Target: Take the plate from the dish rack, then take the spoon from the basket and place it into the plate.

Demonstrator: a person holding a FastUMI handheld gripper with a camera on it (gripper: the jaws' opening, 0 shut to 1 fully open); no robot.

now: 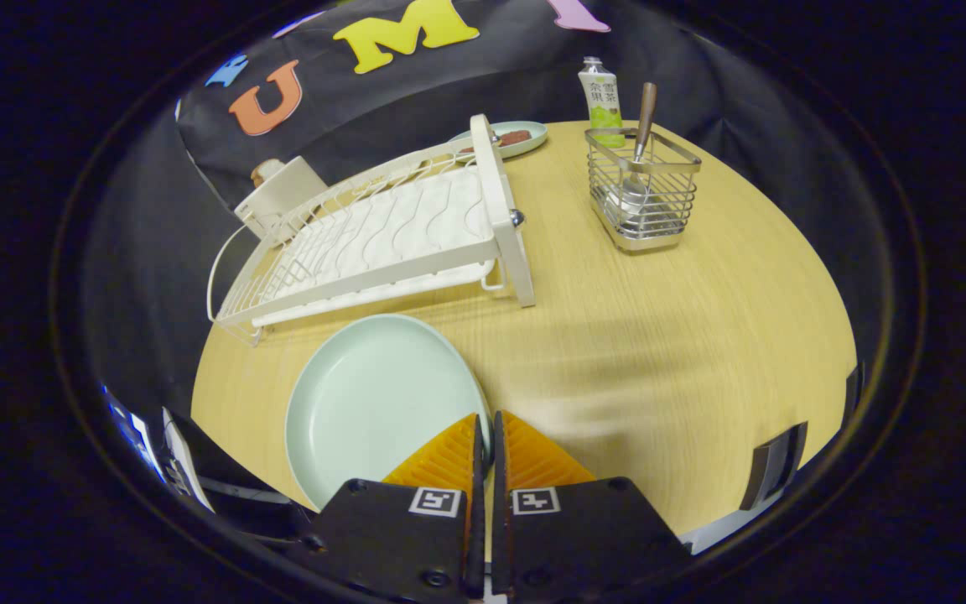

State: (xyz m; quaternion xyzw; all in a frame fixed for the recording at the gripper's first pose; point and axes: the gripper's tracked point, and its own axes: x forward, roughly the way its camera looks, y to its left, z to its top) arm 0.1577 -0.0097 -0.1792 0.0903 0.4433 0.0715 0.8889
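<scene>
A pale green plate (374,403) lies flat over the wooden table (659,352), just in front of the empty white dish rack (399,226). My gripper (485,424) is shut on the plate's right rim, which runs into the thin slit between the two fingers. Far ahead and to the right stands a wire basket (642,197). A spoon (644,122) stands upright in it, wooden handle up, bowl down inside the wires.
A small carton-like bottle (603,99) stands behind the basket. A small plate with something brown on it (510,138) sits behind the rack's far end. A white container (282,197) is at the rack's left rear. Bare tabletop stretches between plate and basket.
</scene>
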